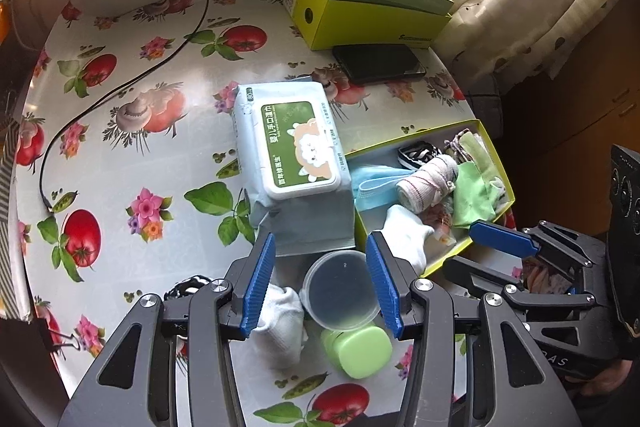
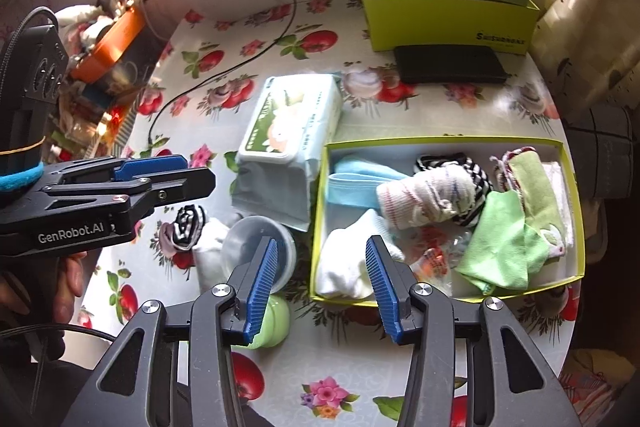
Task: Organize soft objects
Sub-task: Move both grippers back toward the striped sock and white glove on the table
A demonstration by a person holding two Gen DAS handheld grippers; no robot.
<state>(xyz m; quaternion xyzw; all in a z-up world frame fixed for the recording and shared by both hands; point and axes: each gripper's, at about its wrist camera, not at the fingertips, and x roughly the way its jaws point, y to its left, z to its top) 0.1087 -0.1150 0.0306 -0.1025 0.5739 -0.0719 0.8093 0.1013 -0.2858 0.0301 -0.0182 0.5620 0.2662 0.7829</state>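
Floral tablecloth (image 2: 340, 367): both grippers open, socks in box (image 2: 440, 143).

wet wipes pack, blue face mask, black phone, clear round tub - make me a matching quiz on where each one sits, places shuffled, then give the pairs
Things:
1. wet wipes pack
2. blue face mask
3. black phone
4. clear round tub

Places:
A. inside the open shallow box
B. on the tablecloth, directly in front of the closed yellow-green box
C. resting partly on the green lid
D. on the tablecloth, against the shallow box's left wall

Pairs: 1-D, 2-A, 3-B, 4-C
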